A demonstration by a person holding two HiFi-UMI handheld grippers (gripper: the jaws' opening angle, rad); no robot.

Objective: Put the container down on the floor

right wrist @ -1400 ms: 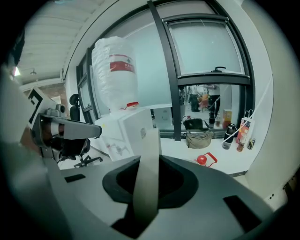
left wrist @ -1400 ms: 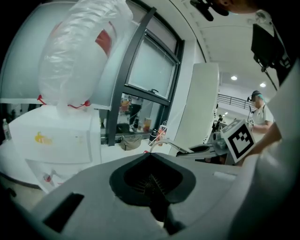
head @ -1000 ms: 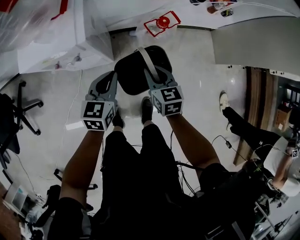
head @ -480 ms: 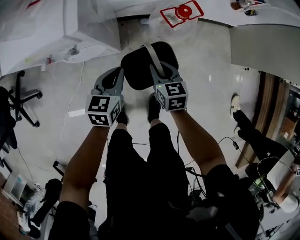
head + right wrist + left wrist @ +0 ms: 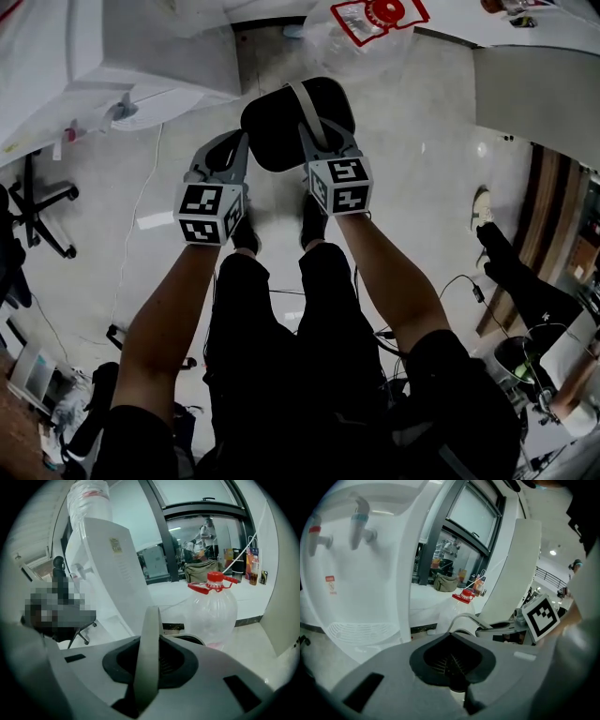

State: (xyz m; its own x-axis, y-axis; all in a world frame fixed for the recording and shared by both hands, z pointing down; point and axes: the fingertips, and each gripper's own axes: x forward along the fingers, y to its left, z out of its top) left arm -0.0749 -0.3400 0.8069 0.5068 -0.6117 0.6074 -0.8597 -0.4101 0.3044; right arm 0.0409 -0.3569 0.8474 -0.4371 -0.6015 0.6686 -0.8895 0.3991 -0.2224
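Container (image 5: 281, 117): base out of sight in the head view, contact with the floor (image 5: 422, 141) not determinable; near side covered by the right gripper (image 5: 322, 141) and the left gripper (image 5: 234, 148); handle (image 5: 146, 658): lower end lost between the right gripper's fingers; red-capped bottle (image 5: 380, 17): cut by the top edge; office chair (image 5: 42, 211): cut by the left edge; goods behind the glass (image 5: 211, 550): too small to identify.

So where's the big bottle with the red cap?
The clear bottle stands on the floor just ahead of the black container, right of the white water dispenser in the right gripper view.
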